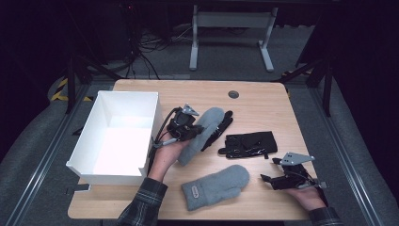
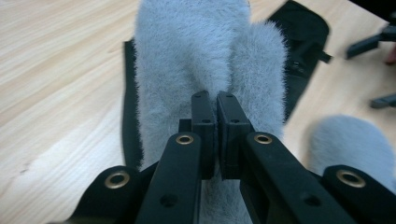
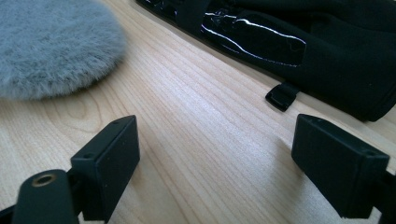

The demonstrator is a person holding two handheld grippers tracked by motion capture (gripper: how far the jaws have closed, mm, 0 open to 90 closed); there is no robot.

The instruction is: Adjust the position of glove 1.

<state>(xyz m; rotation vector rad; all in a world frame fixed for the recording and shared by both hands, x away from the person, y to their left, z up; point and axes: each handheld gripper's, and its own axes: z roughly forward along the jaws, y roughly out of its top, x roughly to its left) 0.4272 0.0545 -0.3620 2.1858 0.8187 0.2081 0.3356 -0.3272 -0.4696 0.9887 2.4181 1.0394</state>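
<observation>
A grey fuzzy mitten (image 1: 211,120) lies slanted at the table's middle, partly over a black glove (image 1: 223,126). My left gripper (image 1: 197,128) is shut on the mitten (image 2: 187,56), its jaws (image 2: 215,116) pinching the fleece, and the black glove (image 2: 303,42) shows beyond it. A second grey mitten (image 1: 216,186) lies flat near the front edge. Another black glove (image 1: 247,143) lies to the right of centre. My right gripper (image 1: 269,169) hovers open at the front right, holding nothing. Its jaws (image 3: 224,158) stand just above bare wood between the second mitten (image 3: 51,46) and the black glove (image 3: 303,42).
An open white box (image 1: 84,141), with nothing in it, stands on the left side of the wooden table (image 1: 263,101). A round cable hole (image 1: 233,94) sits near the far edge. Table legs and cables are on the floor beyond.
</observation>
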